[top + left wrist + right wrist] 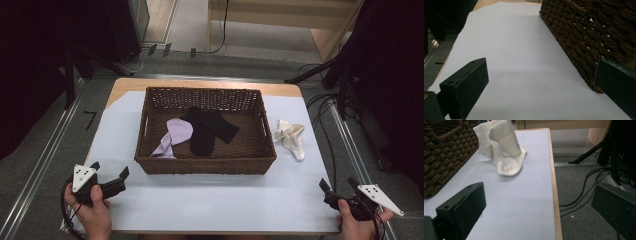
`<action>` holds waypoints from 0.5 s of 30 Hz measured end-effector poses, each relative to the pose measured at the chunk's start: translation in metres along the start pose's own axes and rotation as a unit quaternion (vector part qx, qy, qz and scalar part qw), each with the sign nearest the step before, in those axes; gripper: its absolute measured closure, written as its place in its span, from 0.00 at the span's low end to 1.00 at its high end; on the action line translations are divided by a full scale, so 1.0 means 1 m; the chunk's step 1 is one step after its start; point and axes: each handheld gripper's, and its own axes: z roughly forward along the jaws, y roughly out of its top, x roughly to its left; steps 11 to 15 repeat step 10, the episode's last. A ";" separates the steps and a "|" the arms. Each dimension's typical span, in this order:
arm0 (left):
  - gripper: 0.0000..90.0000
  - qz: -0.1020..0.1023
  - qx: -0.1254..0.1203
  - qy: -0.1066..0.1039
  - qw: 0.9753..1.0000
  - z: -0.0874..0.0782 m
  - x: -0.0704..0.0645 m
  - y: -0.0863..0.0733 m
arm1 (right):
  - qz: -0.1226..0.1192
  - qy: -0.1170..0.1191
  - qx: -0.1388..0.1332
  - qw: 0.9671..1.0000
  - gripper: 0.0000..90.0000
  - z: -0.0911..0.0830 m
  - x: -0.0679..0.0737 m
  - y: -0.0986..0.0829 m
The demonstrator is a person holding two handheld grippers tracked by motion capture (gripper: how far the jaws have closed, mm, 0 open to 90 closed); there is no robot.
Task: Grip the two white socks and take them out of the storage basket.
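At the near left corner of the surface (210, 200) the left gripper (109, 174) rests low, its fingers (465, 86) spread wide with nothing between them, pointing along the left side of the wicker basket (205, 164). The basket stands in the middle of the surface, toward the far edge; in it lie a lilac sock (172, 136) at the left and a black sock (207, 129) beside it, the two touching or overlapping at the middle. Right of the basket, near the right edge and just clear of the wicker wall, lies a crumpled white sock (291, 136), partly standing up in a loose fold, as the right gripper view shows (503, 150). It looks soft, light and limp, not fragile and not slippery; it will sag and trail when lifted, so a pinch on the raised fold or the bunched middle, where cloth stands off the surface, seems the surest hold. At the near right corner the right gripper (339, 186) waits, fingers (464, 206) also wide apart and empty, aimed toward the white sock, which is well ahead of it.
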 end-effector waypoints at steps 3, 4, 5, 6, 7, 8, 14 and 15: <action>0.00 0.001 -0.001 0.001 1.000 0.000 0.000 0.000 | 0.007 -0.005 -0.009 1.000 0.00 0.000 0.001 0.000; 0.00 0.000 0.000 0.002 1.000 0.000 0.000 0.000 | 0.004 -0.008 -0.001 1.000 0.00 0.001 0.002 0.000; 0.00 -0.001 0.001 0.003 1.000 0.000 0.000 0.000 | -0.004 -0.007 0.003 1.000 0.00 0.003 0.002 0.000; 0.00 -0.001 0.001 0.002 1.000 0.000 0.000 0.000 | -0.010 -0.005 0.013 1.000 0.00 0.004 0.004 0.000; 0.00 -0.001 0.001 0.002 1.000 0.000 0.000 0.000 | -0.020 -0.003 0.019 1.000 0.00 0.006 0.005 0.000; 0.00 0.000 0.002 0.003 1.000 0.000 0.000 0.000 | -0.020 -0.003 0.019 1.000 0.00 0.006 0.005 0.000; 0.00 -0.001 0.003 0.003 1.000 0.000 0.000 0.000 | -0.027 -0.002 0.028 0.999 0.01 0.008 0.006 0.000; 0.00 -0.001 0.003 0.003 1.000 0.000 0.000 0.000 | -0.027 -0.002 0.028 0.999 0.01 0.008 0.006 0.000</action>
